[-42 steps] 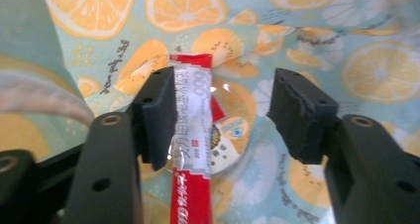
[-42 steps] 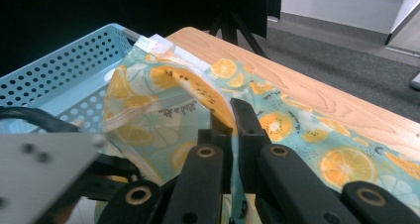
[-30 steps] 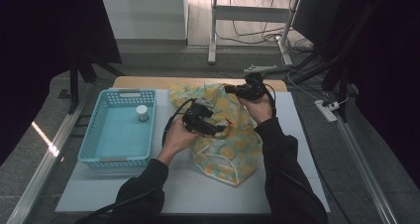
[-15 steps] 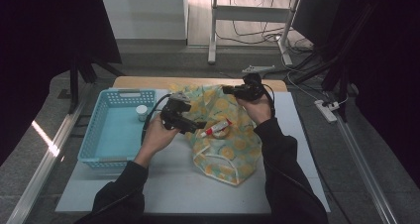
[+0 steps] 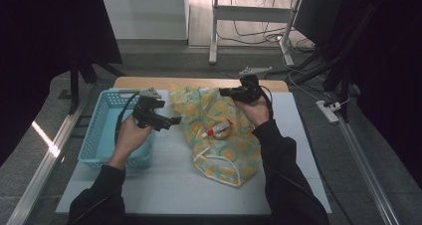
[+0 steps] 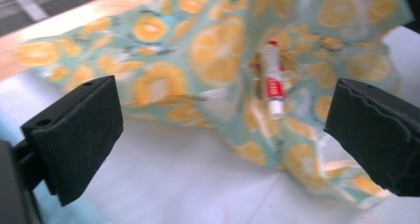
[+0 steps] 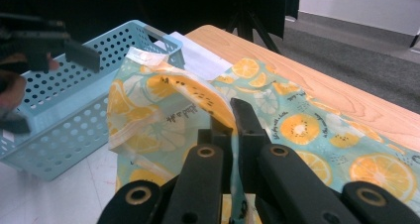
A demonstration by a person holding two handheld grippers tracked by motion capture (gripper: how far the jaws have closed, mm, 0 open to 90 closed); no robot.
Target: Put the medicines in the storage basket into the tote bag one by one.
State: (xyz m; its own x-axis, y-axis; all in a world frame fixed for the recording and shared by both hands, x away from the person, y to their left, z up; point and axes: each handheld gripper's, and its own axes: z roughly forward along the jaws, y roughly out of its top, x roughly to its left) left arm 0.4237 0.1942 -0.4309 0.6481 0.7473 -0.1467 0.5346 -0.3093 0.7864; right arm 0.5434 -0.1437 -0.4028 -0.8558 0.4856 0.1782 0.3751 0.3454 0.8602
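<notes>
My right fingers (image 7: pixel 233 127) are clamped on the top edge of the bag (image 5: pixel 219 135), holding that edge up off the bench (image 5: pixel 169 180) at its far side. My left fingers (image 6: pixel 223 135) are spread wide with nothing between them, hovering over the bench between the basket (image 5: pixel 107 130) and the bag, pointed at the bag. A tube (image 5: pixel 216 130) with a red cap lies at the bag's mouth, on the fabric, well apart from my left fingers.
</notes>
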